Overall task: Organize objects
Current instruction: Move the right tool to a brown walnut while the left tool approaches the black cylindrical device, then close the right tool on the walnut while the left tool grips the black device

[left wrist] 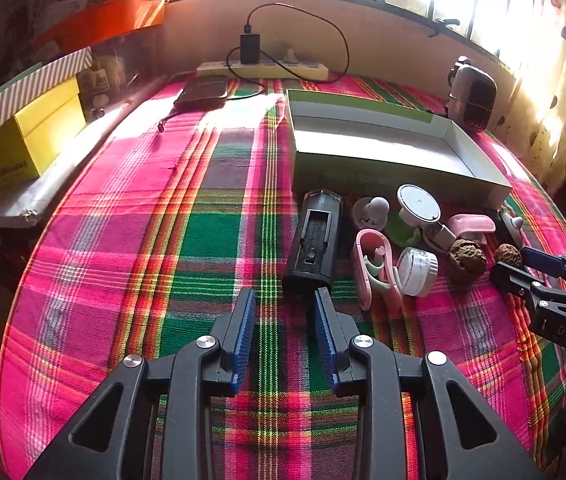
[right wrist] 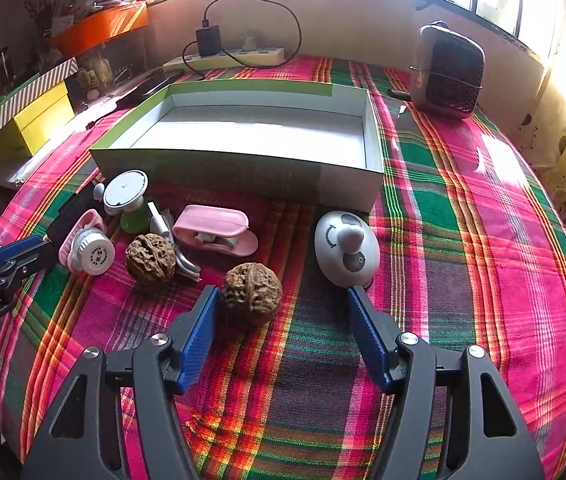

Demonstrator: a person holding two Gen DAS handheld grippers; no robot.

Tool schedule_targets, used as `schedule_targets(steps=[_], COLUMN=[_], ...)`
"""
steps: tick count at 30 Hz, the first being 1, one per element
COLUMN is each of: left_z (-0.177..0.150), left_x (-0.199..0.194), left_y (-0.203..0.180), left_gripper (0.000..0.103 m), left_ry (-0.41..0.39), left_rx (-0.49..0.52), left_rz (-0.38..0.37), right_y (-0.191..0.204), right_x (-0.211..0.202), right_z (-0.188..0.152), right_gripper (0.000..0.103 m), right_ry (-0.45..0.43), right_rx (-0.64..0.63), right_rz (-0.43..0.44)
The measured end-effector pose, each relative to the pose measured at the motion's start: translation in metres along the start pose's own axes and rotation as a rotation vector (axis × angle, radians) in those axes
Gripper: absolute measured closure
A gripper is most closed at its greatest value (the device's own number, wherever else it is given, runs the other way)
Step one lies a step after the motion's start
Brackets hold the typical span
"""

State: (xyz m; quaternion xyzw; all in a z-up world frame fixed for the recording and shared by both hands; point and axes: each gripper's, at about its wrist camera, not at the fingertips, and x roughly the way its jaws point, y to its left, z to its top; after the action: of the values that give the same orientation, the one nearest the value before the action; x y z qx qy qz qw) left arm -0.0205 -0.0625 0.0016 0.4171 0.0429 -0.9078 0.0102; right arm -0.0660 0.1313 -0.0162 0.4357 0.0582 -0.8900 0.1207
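Open white box (right wrist: 243, 128) with green-edged rim sits on the plaid-covered desk (right wrist: 463, 240), nothing visible inside it. Loose items lie in a row just in front of the box's near wall: black rectangular device (left wrist: 315, 240), pink clip-like piece (left wrist: 375, 268), white round lidded jar (right wrist: 93, 254), white disc on a green base (right wrist: 125, 192), pink case (right wrist: 215, 228), two wrinkled walnuts, a white egg-shaped gadget (right wrist: 347, 248). One walnut (right wrist: 150, 258) rests against a white cable bundle, the other walnut (right wrist: 253, 292) lies apart, nearer the camera. Right tool (right wrist: 283, 312) jaws wide apart, the near walnut just beside the left blue pad, not pressed; the right pad tip is near the egg-shaped gadget, contact hard to tell. Left tool (left wrist: 285, 308) jaws apart, nothing between them, tips just short of the black device's near end. Further out: small heater (right wrist: 449, 72) at the desk's far right, power strip (right wrist: 223, 60) with black charger by the wall, yellow boxes (left wrist: 23, 140) and orange bin (left wrist: 111, 20) off to the left under bright windows.
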Motion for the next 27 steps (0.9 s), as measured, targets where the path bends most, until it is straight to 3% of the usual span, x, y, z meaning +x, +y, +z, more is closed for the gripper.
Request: schedule_targets(steps=[4, 10, 18, 27], left_z=[0.001, 0.001, 0.007, 0.017], left_x=[0.0, -0.001, -0.006, 0.005], left_y=[0.002, 0.011, 0.004, 0.001], left_gripper=[0.075, 0.075, 0.073, 0.069], left_ry=[0.002, 0.017, -0.009, 0.014], left_rx=[-0.001, -0.028, 0.03, 0.046], left_rz=[-0.01, -0.086, -0.093, -0.117], right_y=[0.0, 0.003, 0.008, 0.01], right_x=[-0.001, -0.001, -0.001, -0.001], right_z=[0.0, 0.0, 0.001, 0.002], right_gripper=[0.047, 0.055, 0.073, 0.073], right_ry=[-0.004, -0.008, -0.014, -0.014], right_rx=[0.001, -0.01, -0.023, -0.028], right_rz=[0.0, 0.009, 0.027, 0.021])
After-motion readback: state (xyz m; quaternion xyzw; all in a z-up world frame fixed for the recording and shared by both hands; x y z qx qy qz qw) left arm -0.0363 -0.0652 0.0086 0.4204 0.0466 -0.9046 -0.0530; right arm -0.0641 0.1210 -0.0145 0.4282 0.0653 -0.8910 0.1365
